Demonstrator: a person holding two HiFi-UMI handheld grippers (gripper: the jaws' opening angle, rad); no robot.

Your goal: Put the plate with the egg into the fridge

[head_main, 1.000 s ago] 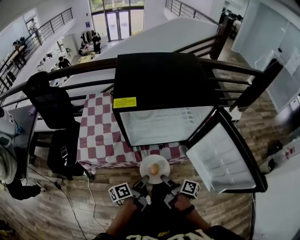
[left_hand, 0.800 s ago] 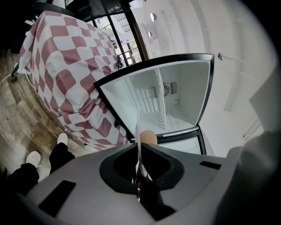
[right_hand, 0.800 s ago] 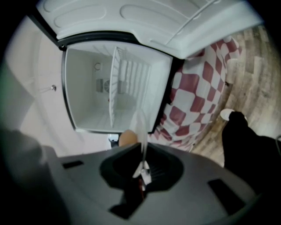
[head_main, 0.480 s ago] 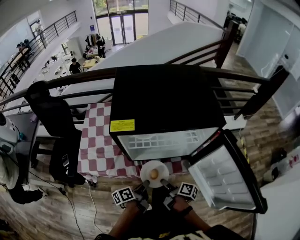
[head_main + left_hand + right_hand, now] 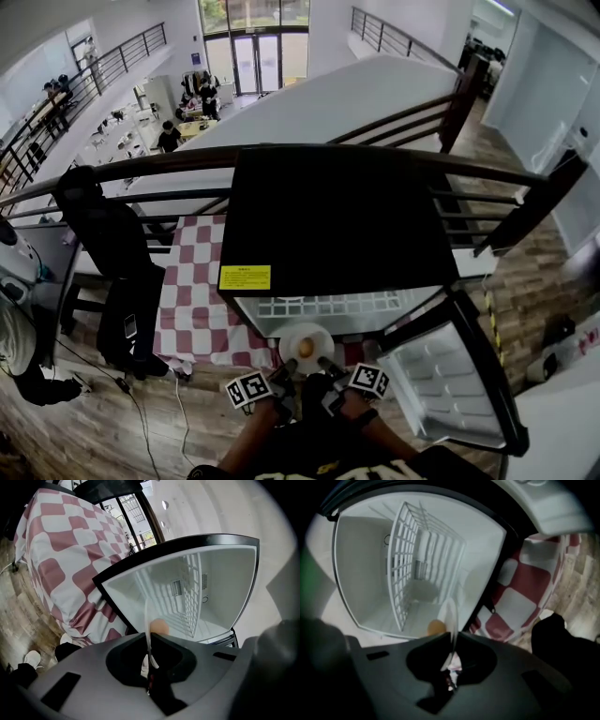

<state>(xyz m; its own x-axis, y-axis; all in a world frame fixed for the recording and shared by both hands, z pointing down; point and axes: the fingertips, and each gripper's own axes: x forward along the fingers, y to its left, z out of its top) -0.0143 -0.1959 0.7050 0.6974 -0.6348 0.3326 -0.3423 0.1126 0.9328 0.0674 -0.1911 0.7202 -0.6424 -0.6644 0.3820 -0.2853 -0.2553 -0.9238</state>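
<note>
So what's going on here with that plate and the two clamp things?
A person is carrying a white plate with an egg on it, using a hand-held gripper in each hand. The left gripper and the right gripper are both clamped on the plate's near rim. The plate is held right at the opening of a small black fridge, whose door hangs open to the right. It has not been set down inside yet.
</note>
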